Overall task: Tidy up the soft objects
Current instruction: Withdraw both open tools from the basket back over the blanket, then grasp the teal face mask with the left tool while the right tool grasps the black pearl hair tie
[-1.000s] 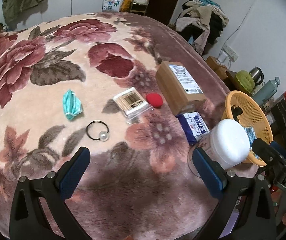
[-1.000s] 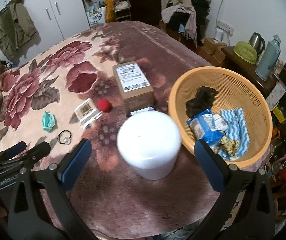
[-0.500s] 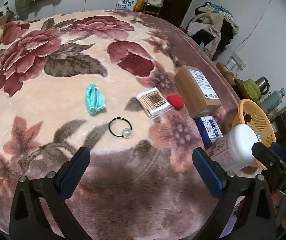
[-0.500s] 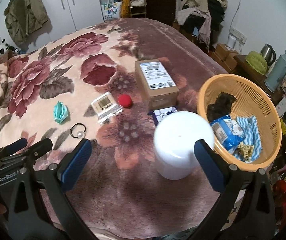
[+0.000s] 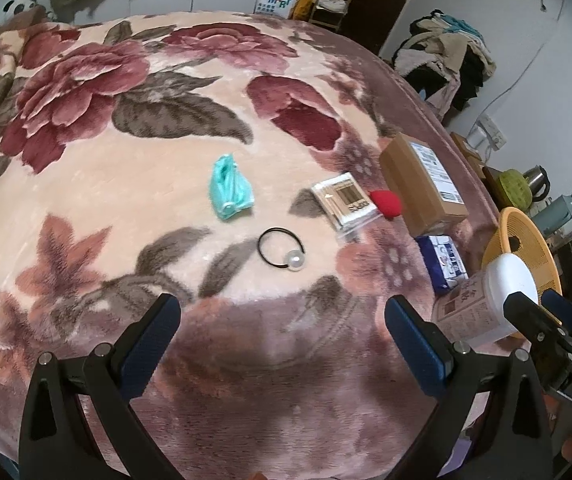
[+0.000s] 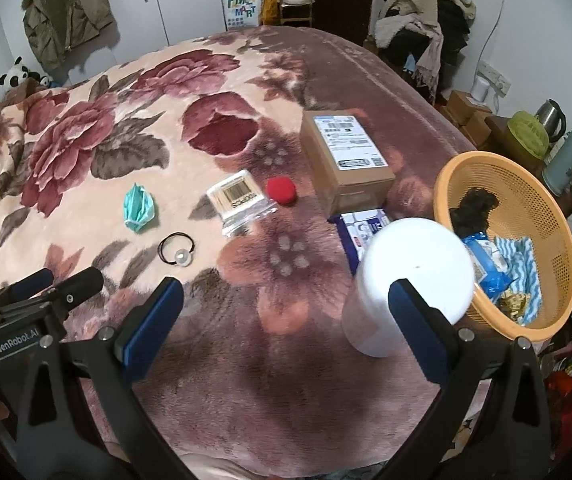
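Note:
On the floral blanket lie a teal face mask (image 5: 230,190) (image 6: 138,208), a black hair tie with a pearl (image 5: 284,250) (image 6: 177,250), a red sponge (image 5: 388,202) (image 6: 281,190) and a blue tissue pack (image 5: 444,262) (image 6: 360,228). An orange basket (image 6: 558,224) (image 5: 526,240) at the right holds a black cloth, a blue packet and a striped cloth. My left gripper (image 5: 282,330) is open and empty, just before the hair tie. My right gripper (image 6: 286,314) is open and empty, its right finger before the white jar.
A white-lidded jar (image 6: 406,288) (image 5: 482,304) stands beside the basket. A cardboard box (image 6: 346,160) (image 5: 422,184) and a cotton swab box (image 6: 242,200) (image 5: 344,202) lie mid-bed. Kettle, flask and clothes pile are off the bed's right side.
Both grippers have swung left over the bed: the mask and hair tie shifted toward the centre of each view, the jar and basket toward the right. Both jaws stayed open.

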Demonstrator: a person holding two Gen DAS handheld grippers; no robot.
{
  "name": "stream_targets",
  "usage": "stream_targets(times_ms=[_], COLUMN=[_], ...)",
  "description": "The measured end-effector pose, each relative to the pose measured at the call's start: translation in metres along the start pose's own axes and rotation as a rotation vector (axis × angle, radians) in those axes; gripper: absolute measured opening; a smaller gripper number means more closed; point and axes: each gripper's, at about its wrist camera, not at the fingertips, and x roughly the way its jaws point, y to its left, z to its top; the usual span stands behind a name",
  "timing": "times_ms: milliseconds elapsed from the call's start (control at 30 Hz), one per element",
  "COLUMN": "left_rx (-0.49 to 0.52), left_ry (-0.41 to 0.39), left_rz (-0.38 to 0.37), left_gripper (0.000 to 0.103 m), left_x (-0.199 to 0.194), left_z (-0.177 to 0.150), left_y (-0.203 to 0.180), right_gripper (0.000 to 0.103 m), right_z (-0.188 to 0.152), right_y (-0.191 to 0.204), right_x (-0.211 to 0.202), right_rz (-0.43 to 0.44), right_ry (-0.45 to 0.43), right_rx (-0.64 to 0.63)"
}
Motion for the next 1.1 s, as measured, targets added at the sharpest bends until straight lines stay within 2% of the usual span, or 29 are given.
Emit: stream_targets(times_ms=[600,1100], left_rx=[-0.083,-0.099], left_ry=[0.054,0.14], left_rz=[0.056,0.072], left_gripper=[0.102,0.102], left_x=[0.033,0.089], left_z=[-0.008,-0.018], left_y=[0.059,0.072], right_gripper=[0.103,0.103], right_z=[-0.01,-0.025], right_y=[0.044,0.04], right_x=[0.048,0.1], right_rz=[0.053,0.061], right_ry=[0.086,0.184], right_rx=[-0.057,-0.042])
